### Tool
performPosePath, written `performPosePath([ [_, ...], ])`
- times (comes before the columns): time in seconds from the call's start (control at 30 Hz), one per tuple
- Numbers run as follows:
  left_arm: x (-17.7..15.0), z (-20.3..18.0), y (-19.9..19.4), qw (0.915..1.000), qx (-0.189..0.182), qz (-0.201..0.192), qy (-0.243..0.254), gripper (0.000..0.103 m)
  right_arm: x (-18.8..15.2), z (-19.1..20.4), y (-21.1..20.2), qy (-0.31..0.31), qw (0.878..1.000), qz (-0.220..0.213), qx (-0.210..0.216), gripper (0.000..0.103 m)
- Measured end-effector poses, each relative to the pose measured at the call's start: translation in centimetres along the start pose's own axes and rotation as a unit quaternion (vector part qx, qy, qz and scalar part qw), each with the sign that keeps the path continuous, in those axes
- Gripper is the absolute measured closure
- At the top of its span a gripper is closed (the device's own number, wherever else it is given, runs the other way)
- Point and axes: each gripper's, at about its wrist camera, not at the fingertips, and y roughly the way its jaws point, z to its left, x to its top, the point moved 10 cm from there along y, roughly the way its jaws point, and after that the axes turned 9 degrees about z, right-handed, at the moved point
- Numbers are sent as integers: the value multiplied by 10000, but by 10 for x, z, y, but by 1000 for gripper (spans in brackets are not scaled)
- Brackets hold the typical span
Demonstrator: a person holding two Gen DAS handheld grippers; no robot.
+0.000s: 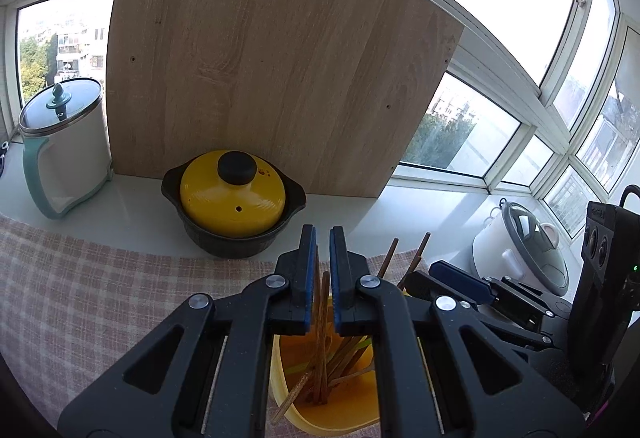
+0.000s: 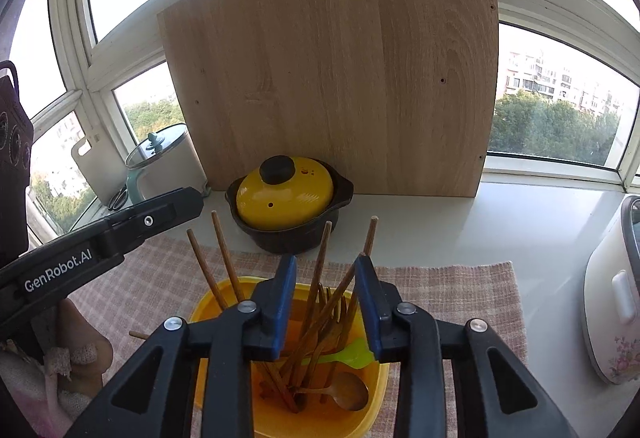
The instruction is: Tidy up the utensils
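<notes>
Chopsticks (image 2: 320,278) stand in my yellow tub (image 2: 208,302) at bottom centre, on the checked cloth (image 2: 460,290). My left gripper (image 1: 322,270) is clenched on one chopstick (image 1: 320,302) (pads nearly touching). My right gripper (image 2: 326,302) stands released, chopsticks loose between its fingers.

yellow bin (image 2: 362,426) holds brown wooden chopsticks (image 2: 316,278) and a lime-green utensil (image 2: 352,354); pink checked cloth (image 2: 440,286); black pot (image 2: 288,238), yellow lid (image 2: 286,200); pale oak-grain board (image 2: 340,78); white counter (image 2: 500,226).
</notes>
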Motion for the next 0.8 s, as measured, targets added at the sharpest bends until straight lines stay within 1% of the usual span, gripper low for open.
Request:
performPosePath([
  [0.27,-15,5,-25,9999,66,30,74,99,-14,-3,-25,113,9999,-48,-60,71],
  [0.33,-22,6,-33,9999,91,43,104,99,-19,-2,-32,130,9999,-49,-81,68],
  [0.4,-29,6,-41,9998,122,55,164,99,-23,-1,-41,175,9998,-71,-107,59],
  [0.53,-48,6,-60,9991,222,135,338,98,-36,3,-59,197,9995,-95,-211,50],
  [0.57,-52,5,-65,9988,242,155,388,92,-39,4,-64,199,9994,-104,-249,45],
  [0.6,-56,4,-70,9986,262,162,435,78,-42,6,-69,195,9993,-125,-286,39],
  [0.63,-60,3,-76,9983,291,148,479,71,-45,8,-75,179,9992,-147,-336,37],
  [0.67,-64,2,-84,9980,323,101,529,62,-48,10,-81,156,9990,-175,-390,33],
  [0.7,-67,2,-91,9976,362,65,581,59,-51,13,-88,122,9988,-207,-423,30],
  [0.77,-74,0,-105,9969,430,34,662,56,-55,18,-99,74,9986,-251,-466,26],
  [0.8,-77,0,-111,9967,451,22,679,52,-56,20,-106,75,9983,-301,-497,23],
])
